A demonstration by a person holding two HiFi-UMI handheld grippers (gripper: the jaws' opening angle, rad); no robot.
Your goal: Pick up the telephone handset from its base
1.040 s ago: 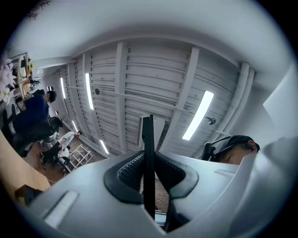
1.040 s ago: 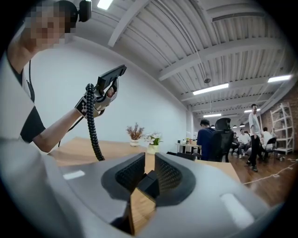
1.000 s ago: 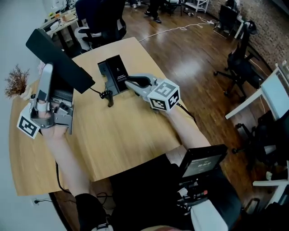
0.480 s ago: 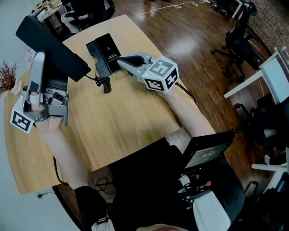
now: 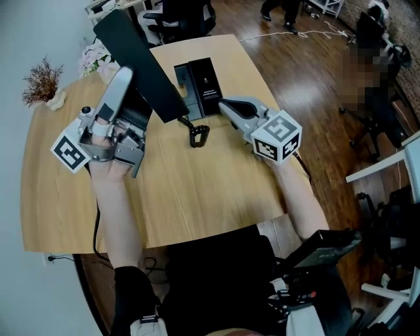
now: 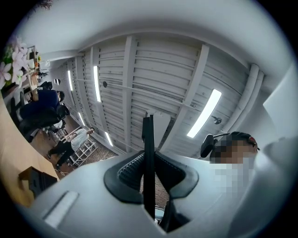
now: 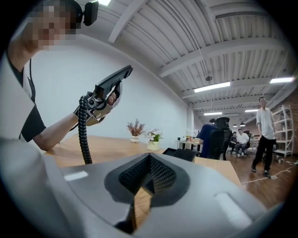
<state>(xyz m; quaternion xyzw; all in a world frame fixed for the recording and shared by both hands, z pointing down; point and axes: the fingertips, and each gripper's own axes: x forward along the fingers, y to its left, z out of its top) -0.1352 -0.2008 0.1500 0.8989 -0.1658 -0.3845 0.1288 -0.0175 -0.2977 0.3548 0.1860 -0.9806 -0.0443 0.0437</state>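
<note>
My left gripper (image 5: 125, 75) is shut on the black telephone handset (image 5: 141, 62) and holds it raised above the left part of the wooden table (image 5: 197, 190), pointing upward. In the left gripper view the handset (image 6: 148, 162) stands edge-on between the pads. In the right gripper view the lifted handset (image 7: 114, 81) is at the upper left, and its coiled cord (image 7: 84, 135) hangs to the table. The cord's end (image 5: 197, 134) lies by the black telephone base (image 5: 200, 82). My right gripper (image 5: 226, 105) is level just right of the base, shut with nothing between its pads.
A dried plant in a small vase (image 5: 42, 82) and pink flowers (image 5: 95, 59) stand at the table's far left. Office chairs (image 5: 177, 16) are behind the far edge, with wooden floor to the right. People stand in the background (image 7: 263, 135).
The right gripper's jaws have closed while it stayed beside the base. The left gripper has sunk a little with the handset still in it. The head view has swung, so everything sits further right.
</note>
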